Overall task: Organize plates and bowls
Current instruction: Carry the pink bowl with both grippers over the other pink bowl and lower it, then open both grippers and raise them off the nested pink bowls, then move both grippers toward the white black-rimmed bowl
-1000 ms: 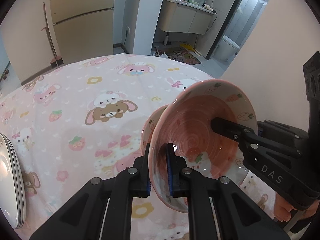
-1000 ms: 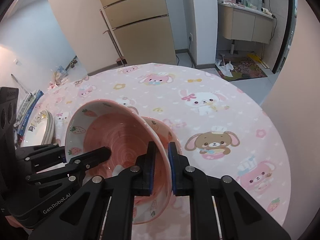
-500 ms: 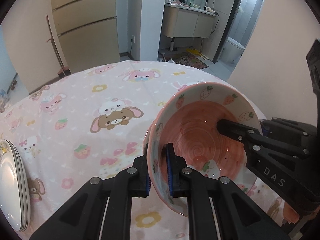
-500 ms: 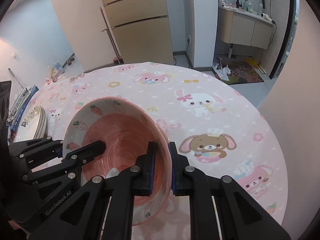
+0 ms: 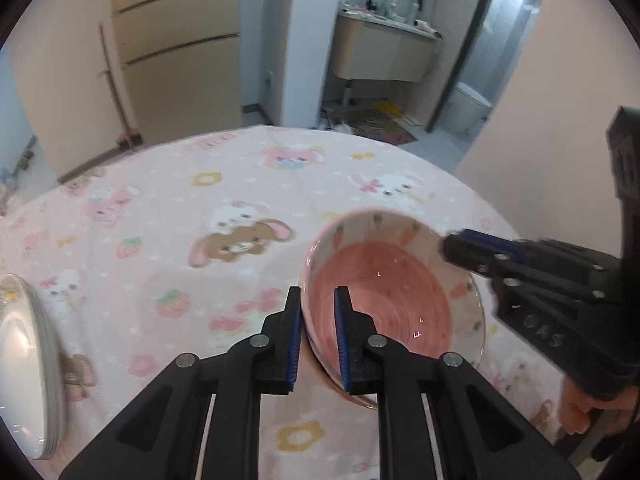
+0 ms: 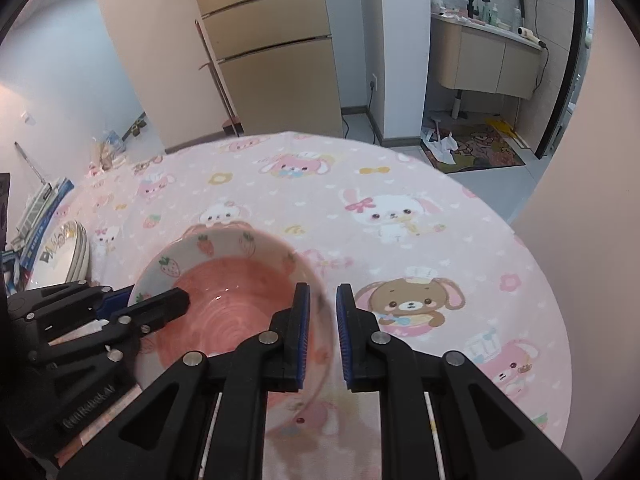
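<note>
My left gripper [image 5: 317, 338] and right gripper [image 6: 322, 336] each pinch an opposite rim of the pink bowl [image 5: 384, 300], jaws narrow. Bowl sits low over the tablecloth [image 5: 180, 248], right of the plate stack [image 5: 24, 364], mouth up, tilted toward me.

A pink bowl [image 5: 384, 300], its white inner rim printed with strawberries and carrots, sits tilted above a round table, its rim caught on opposite sides between gripper fingers. Its glazed pink centre shows a spiral pattern. A stack of pale plates [image 6: 74, 248] rests well apart at the table's left edge.
</note>
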Motion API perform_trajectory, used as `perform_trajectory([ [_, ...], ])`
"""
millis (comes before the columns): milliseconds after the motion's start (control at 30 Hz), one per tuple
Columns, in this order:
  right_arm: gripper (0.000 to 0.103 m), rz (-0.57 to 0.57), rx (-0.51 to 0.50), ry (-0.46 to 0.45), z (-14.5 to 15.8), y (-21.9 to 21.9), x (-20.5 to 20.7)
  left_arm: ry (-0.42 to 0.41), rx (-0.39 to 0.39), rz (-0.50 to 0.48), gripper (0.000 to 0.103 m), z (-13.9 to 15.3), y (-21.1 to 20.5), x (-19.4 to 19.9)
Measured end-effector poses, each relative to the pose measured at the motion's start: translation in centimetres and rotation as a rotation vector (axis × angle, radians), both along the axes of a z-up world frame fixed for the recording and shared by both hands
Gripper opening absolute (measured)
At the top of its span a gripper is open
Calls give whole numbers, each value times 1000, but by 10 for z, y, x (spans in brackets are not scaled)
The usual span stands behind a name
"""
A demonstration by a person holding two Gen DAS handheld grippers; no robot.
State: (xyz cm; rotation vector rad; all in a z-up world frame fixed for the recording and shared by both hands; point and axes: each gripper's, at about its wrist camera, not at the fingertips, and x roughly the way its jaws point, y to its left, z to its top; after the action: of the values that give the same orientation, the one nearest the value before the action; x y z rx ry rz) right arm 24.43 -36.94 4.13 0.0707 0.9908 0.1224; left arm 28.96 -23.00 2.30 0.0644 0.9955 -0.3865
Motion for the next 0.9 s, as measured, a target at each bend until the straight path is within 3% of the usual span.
perform_trajectory([
  [300, 11, 10, 7, -3, 4, 1, -6, -35, -6, -4, 15, 13, 8, -8],
  [567, 11, 15, 25, -89, 39, -2, -30, -138, -43, -23, 17, 48, 15, -36],
  [667, 11, 25, 27, -134, 57, -4, -45, -189, -64, -33, 33, 64, 18, -55],
  [733, 11, 33, 28, -166, 70, -5, -59, -243, -75, -34, 71, 76, 20, -70],
  [767, 11, 37, 27, -181, 76, -7, -65, -268, -80, -34, 79, 82, 21, -76],
  [900, 11, 14, 16, -246, 104, -19, -94, -390, -76, -11, 84, 109, 23, -107],
])
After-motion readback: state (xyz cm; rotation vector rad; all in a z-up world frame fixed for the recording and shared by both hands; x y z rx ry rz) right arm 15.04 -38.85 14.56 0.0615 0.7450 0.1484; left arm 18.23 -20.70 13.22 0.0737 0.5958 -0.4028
